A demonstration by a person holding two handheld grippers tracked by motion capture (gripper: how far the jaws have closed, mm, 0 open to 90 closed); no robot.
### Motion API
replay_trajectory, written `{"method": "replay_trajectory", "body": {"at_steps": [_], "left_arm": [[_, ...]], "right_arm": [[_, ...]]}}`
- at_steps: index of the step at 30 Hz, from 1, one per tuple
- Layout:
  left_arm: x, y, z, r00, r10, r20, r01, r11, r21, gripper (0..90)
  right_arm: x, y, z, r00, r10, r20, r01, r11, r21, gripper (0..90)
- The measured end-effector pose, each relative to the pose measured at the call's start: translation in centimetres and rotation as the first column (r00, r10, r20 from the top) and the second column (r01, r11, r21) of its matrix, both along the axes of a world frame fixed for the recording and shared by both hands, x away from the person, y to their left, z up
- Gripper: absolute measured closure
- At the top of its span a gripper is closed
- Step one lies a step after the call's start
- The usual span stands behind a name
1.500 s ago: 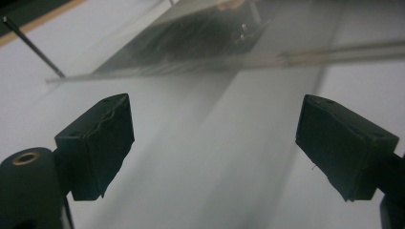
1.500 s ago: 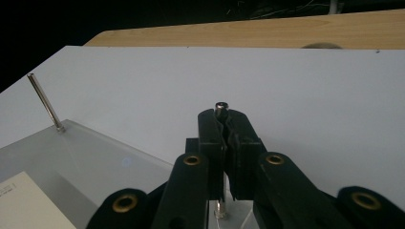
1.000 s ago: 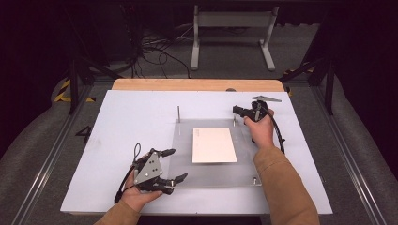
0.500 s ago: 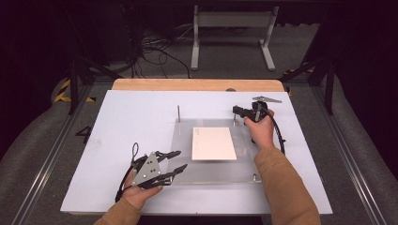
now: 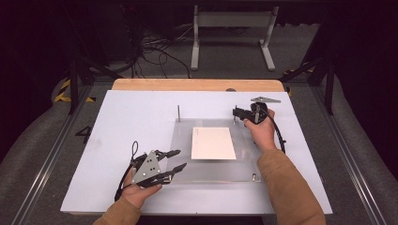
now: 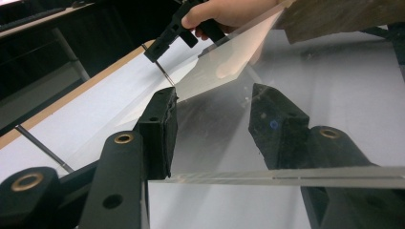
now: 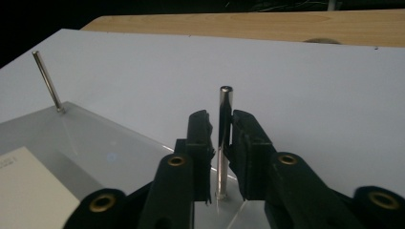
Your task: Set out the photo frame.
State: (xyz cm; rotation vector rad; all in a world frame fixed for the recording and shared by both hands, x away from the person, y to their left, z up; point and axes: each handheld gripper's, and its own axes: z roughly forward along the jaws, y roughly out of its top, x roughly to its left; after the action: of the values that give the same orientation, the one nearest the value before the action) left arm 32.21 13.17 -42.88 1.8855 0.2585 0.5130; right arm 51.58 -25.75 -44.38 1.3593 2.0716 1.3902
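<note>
Clear acrylic plate: lies flat on the white counter, a white card on its middle.

Pins: one steel pin upright at the plate's far left corner; a second pin upright at the far right corner; a short stud at the near right corner.

Left claw: at the plate's near left edge, one pad above and one below the sheet (seen through the acrylic in the left gripper view), partly closed around the edge; whether the pads press cannot be told.

Right claw: straddles the far right pin, jaws just opening, a slim gap either side.

Surroundings: wooden strip along the counter's far edge; cables and a metal stand on the floor beyond.
</note>
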Motion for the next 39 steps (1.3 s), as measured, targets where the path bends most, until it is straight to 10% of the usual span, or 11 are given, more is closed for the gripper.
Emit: {"method": "replay_trajectory", "body": {"at_steps": [11, 23, 39], "left_arm": [[0.1, 0.0, 0.3, 1.0000, 0.001, -0.006, -0.001, 1.0000, 0.000, 51.8], [0.3, 0.0, 0.7, 0.9998, 0.002, -0.018, -0.002, 1.0000, 0.000, 51.7], [0.8, 0.2, 1.4, 0.9996, -0.001, -0.028, 0.001, 1.0000, 0.006, 52.2]], "right_arm": [[-3.0, -1.5, 2.5, 0.9967, 0.058, 0.057, -0.057, 0.998, -0.014, 47.7], [-8.1, -3.4, 5.1, 0.9826, 0.141, 0.121, -0.139, 0.990, -0.022, 39.8], [-14.9, -5.3, 7.2, 0.9231, 0.276, 0.268, -0.251, 0.960, -0.122, 31.1]]}}
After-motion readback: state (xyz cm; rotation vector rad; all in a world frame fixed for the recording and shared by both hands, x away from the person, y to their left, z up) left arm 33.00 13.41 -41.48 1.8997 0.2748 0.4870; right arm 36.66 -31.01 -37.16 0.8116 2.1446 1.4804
